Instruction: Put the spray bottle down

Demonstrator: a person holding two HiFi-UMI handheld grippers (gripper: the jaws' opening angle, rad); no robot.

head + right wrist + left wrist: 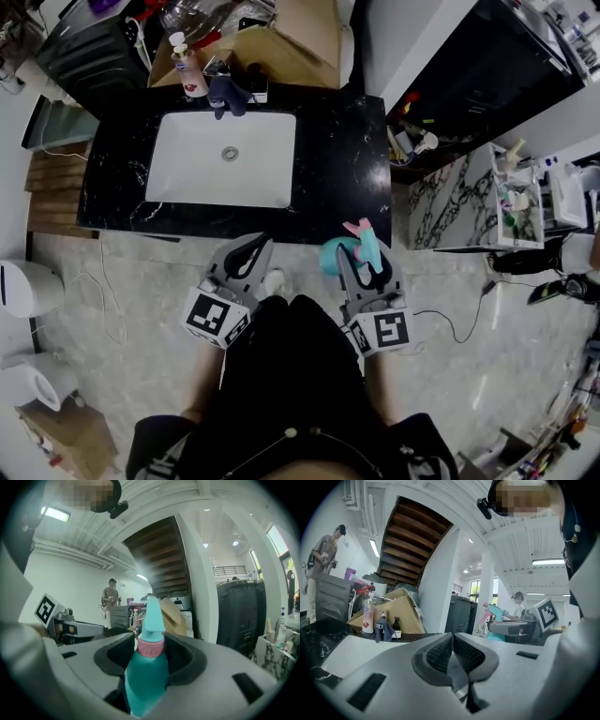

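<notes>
— Where's the spray bottle (pixel 330 255)?
— Clamped between the right gripper's (pixel 361 264) jaws, at four o'clock from the sink (pixel 187 164).
— And the left gripper (pixel 251 249)?
— Jaws pressed together, holding nothing.

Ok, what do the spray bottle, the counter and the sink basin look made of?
The spray bottle looks like plastic: smooth opaque teal body, pink collar, moulded nozzle. The counter looks like polished black stone or a stone-look slab, going by the pale veining; I can't tell which. The sink basin is probably glazed ceramic: evenly white and smooth.
</notes>
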